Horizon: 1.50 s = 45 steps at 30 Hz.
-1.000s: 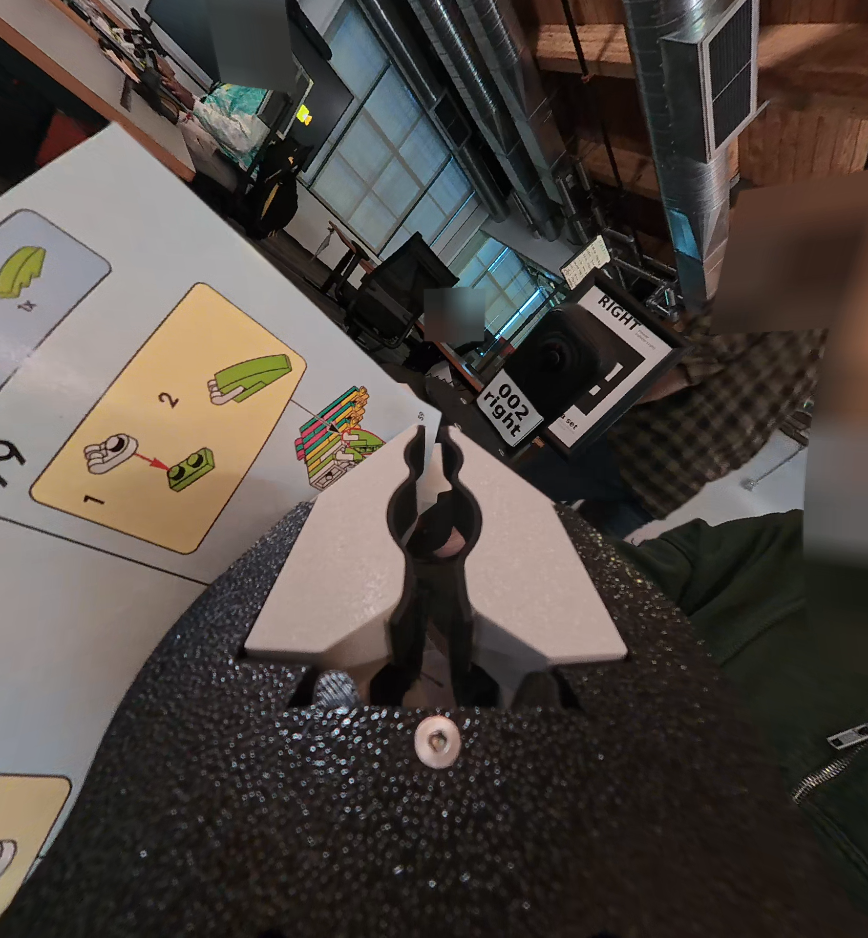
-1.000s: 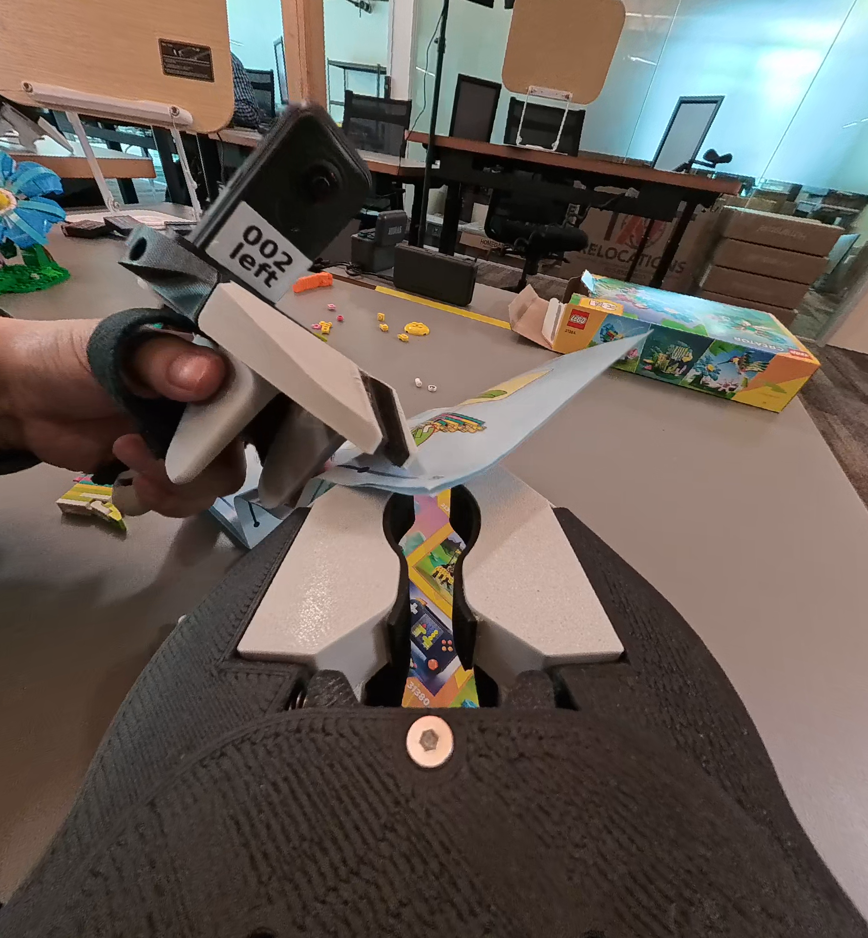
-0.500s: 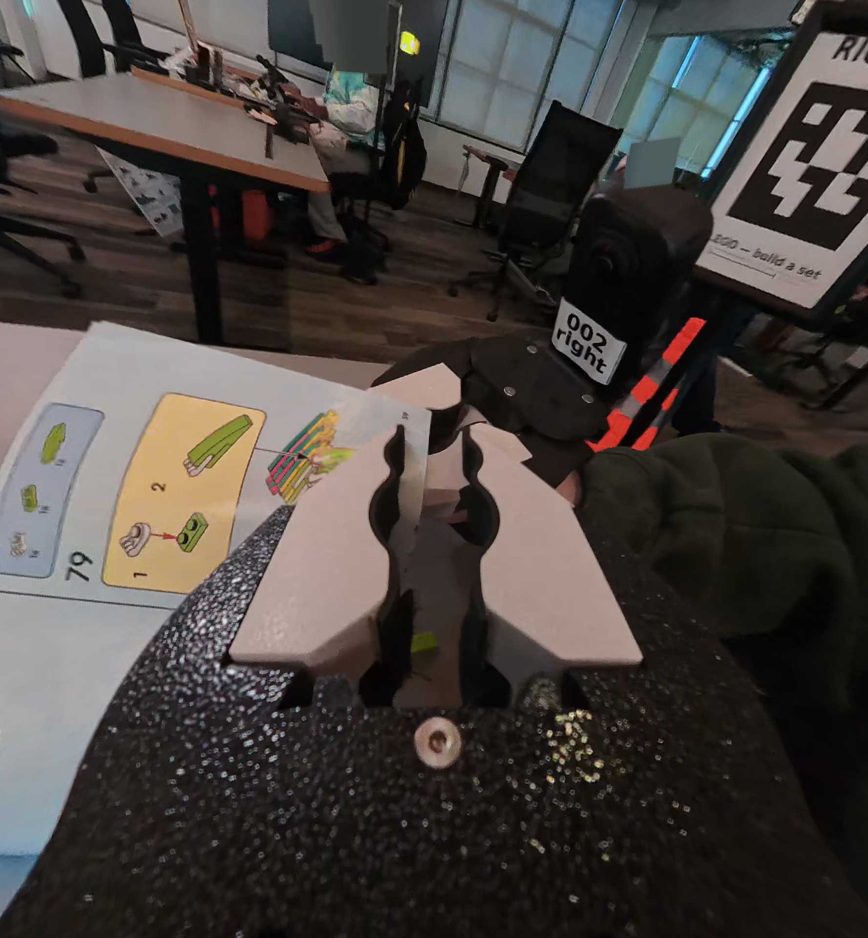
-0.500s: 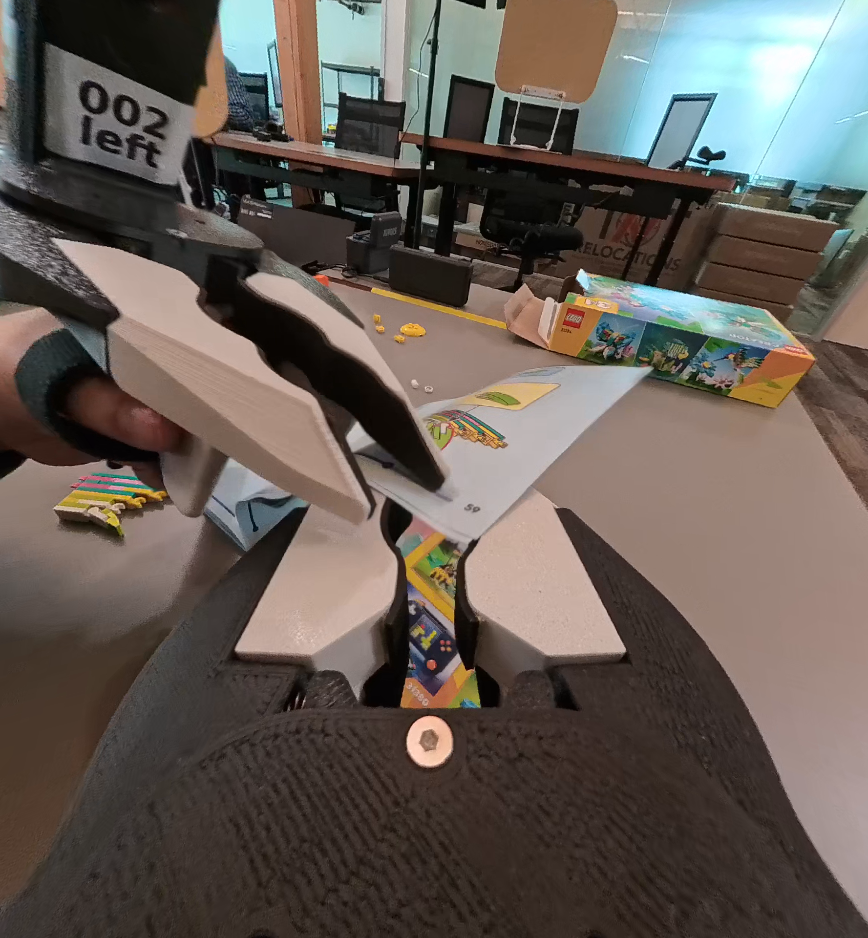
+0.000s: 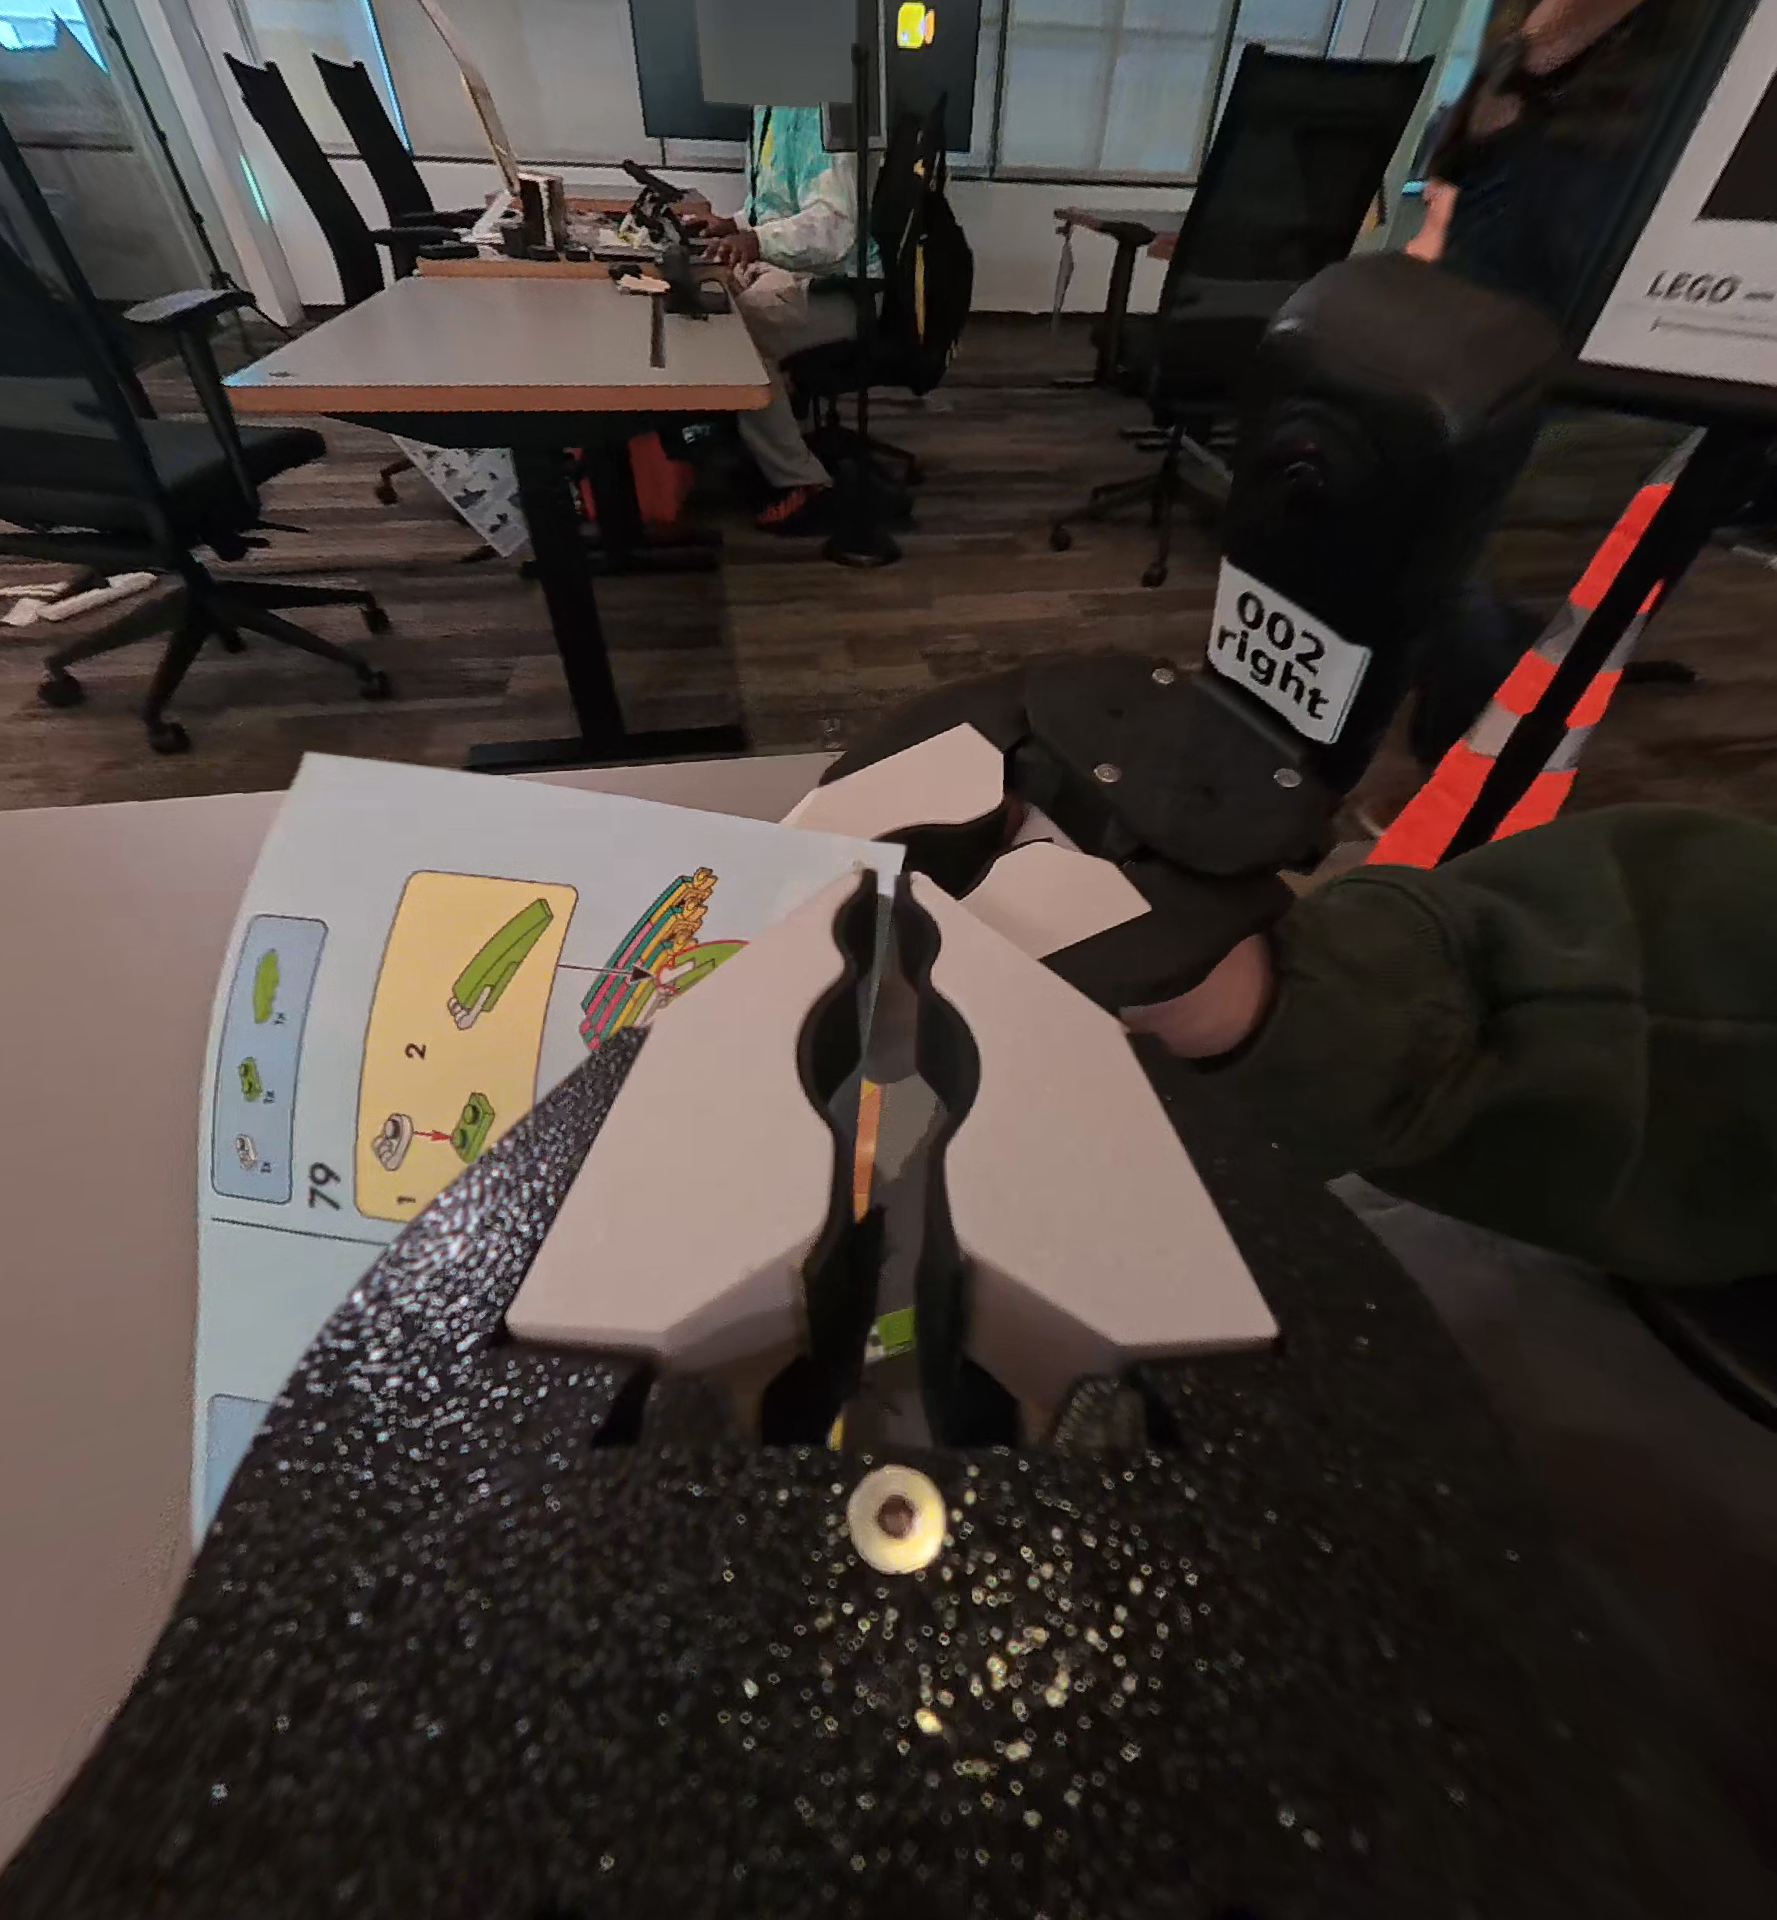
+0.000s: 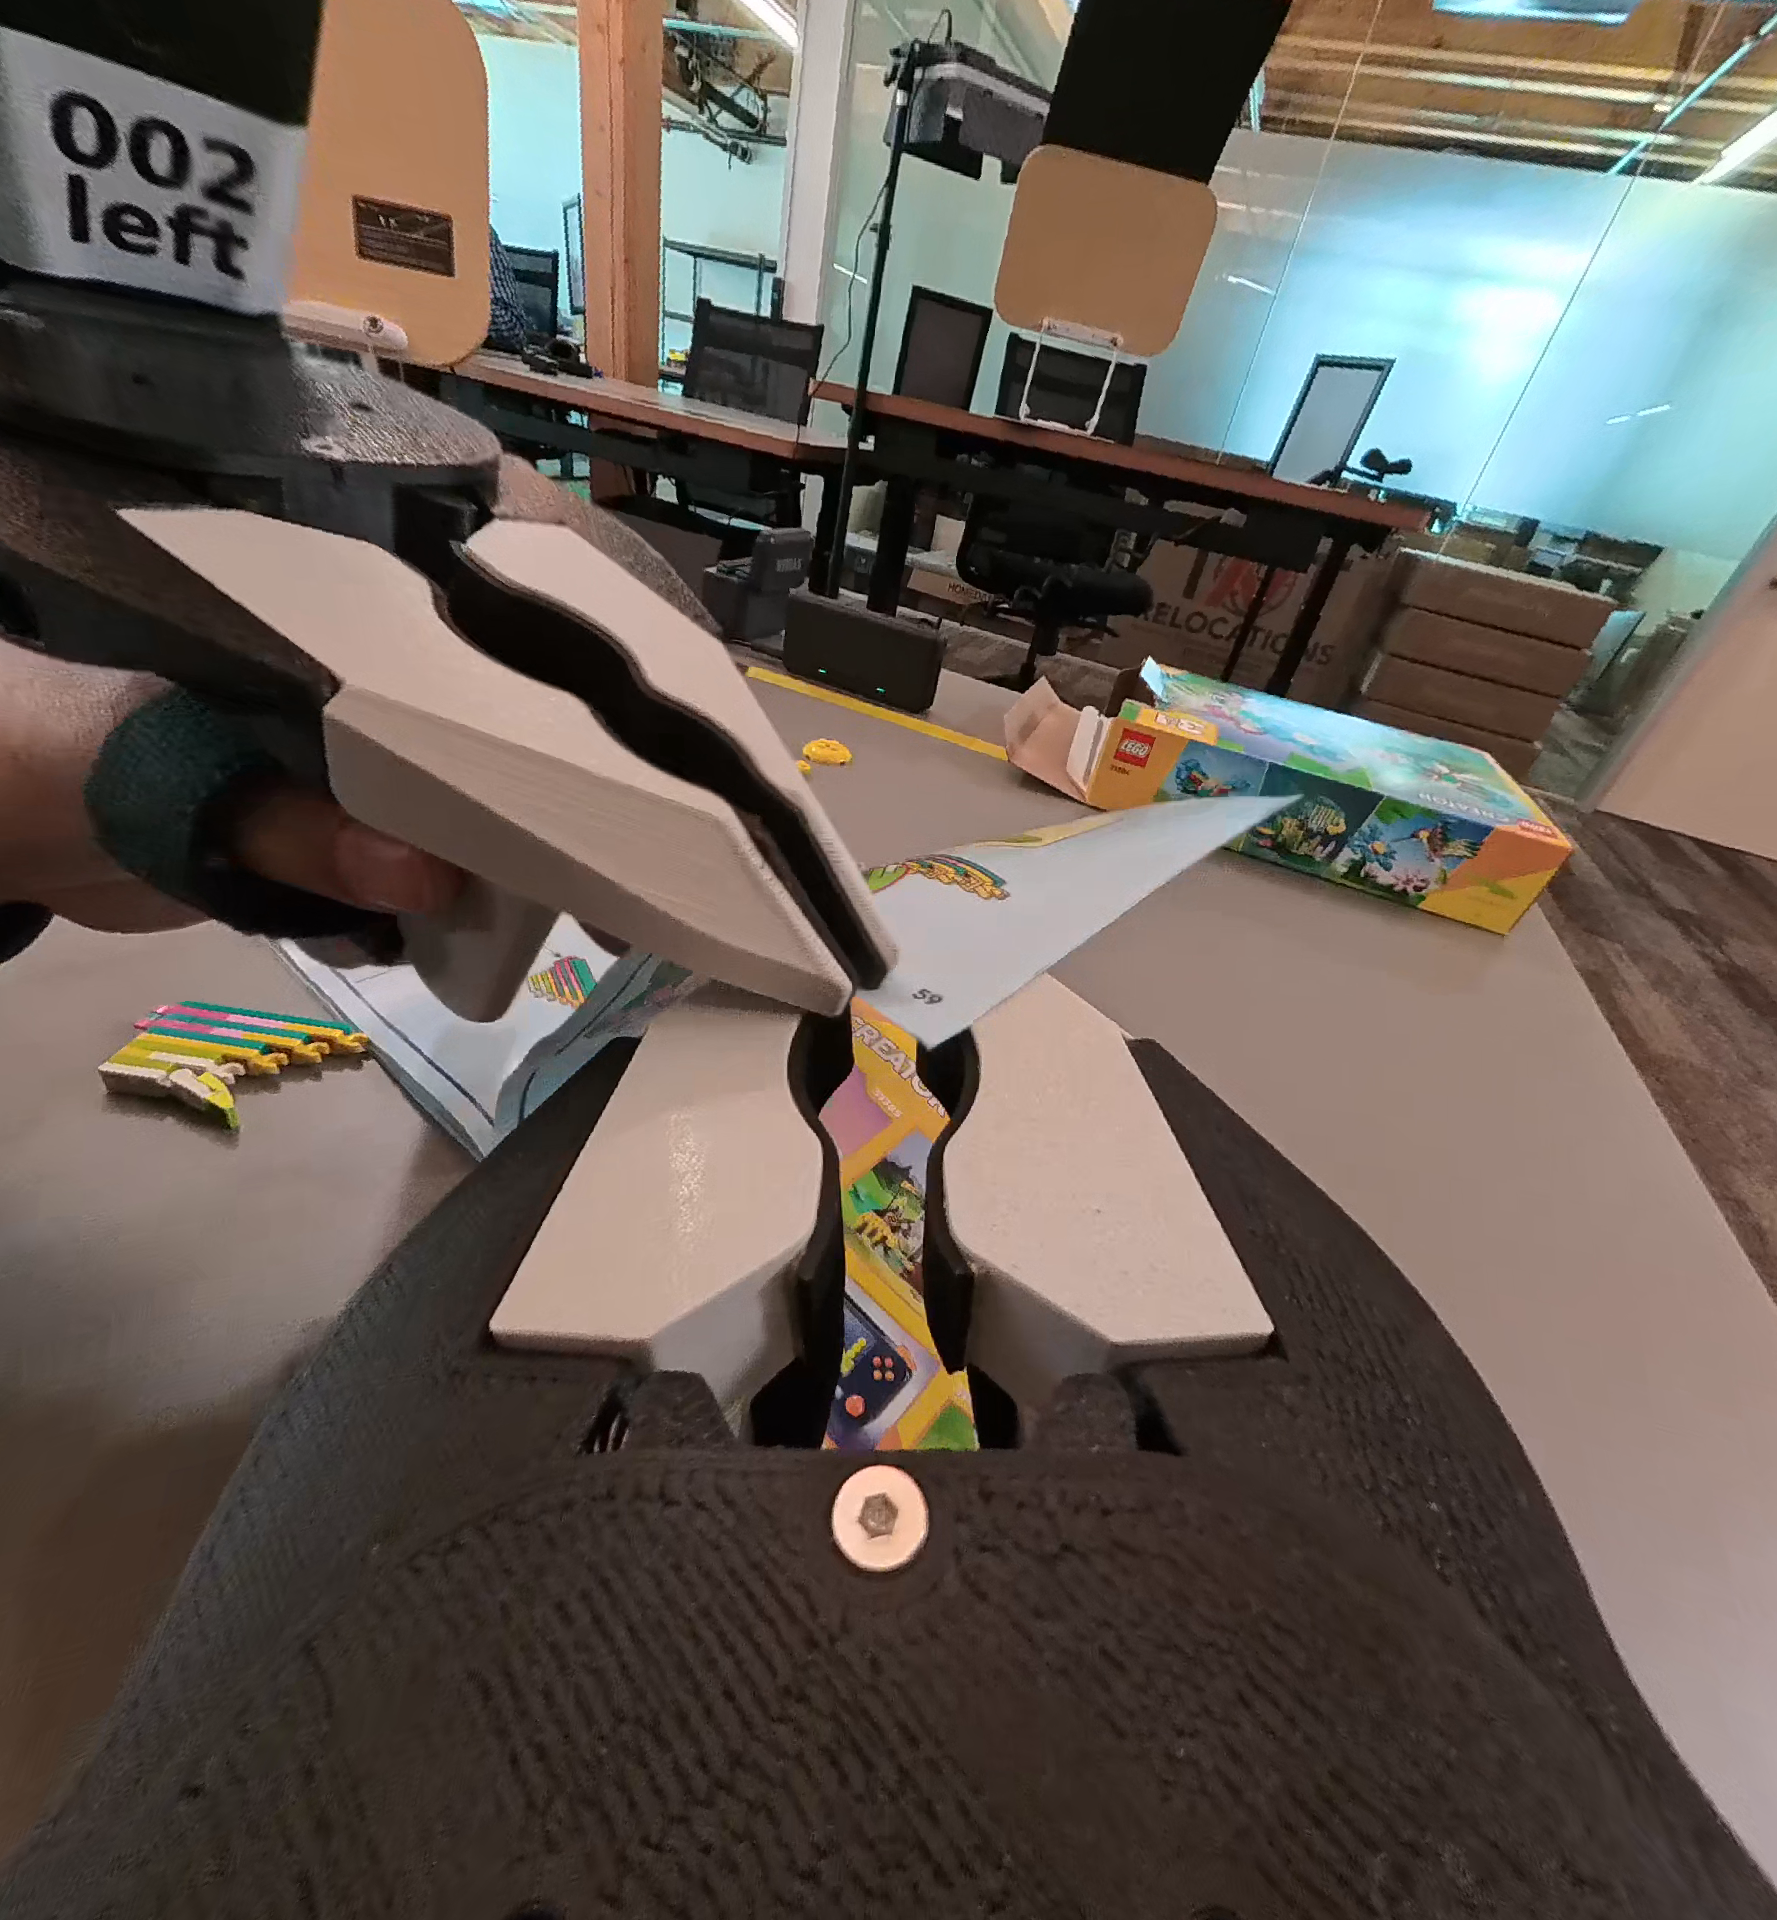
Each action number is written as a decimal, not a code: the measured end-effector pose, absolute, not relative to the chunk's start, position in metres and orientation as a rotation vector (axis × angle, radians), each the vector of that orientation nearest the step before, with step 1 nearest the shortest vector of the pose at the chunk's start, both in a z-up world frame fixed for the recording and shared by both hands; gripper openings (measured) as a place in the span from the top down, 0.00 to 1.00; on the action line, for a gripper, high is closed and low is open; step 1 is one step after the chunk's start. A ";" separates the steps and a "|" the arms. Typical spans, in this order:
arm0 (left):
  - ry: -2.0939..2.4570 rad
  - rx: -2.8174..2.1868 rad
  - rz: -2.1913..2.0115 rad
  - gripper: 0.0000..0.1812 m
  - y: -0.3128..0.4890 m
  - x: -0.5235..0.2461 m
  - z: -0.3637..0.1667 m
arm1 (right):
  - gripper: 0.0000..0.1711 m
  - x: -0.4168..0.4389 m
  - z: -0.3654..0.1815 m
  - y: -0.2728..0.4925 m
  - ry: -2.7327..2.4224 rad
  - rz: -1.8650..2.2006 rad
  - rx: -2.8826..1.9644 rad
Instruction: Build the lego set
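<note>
Left gripper (image 6: 853, 987) fingers pinched on corner of booklet (image 6: 1050, 883) page, lifted off surface (image 6: 1279, 1091). Right gripper (image 6: 884, 1049) fingers clamped on booklet cover. Striped brick piece (image 6: 229, 1049) lies assembled at left, near booklet; box (image 6: 1383, 821) far right. Judgement: build partway, page-turn in hand, green part still to add.

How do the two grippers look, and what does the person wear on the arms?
Both grippers, left and right, have a black, rough printed body, two pale grey wedge fingers with wavy black pads, a silver screw, and a black camera block with a white label. The right arm wears a dark green sleeve.
</note>
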<state>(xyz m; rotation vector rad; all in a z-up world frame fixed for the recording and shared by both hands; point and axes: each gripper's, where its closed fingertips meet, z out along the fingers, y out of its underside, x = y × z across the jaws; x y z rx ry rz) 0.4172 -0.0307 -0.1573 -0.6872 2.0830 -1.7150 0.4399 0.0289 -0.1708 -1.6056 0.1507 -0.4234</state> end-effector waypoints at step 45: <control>1.860 -0.922 -2.308 1.00 -0.005 0.402 -0.142 | 1.00 0.408 -0.130 -0.003 0.319 1.124 -1.003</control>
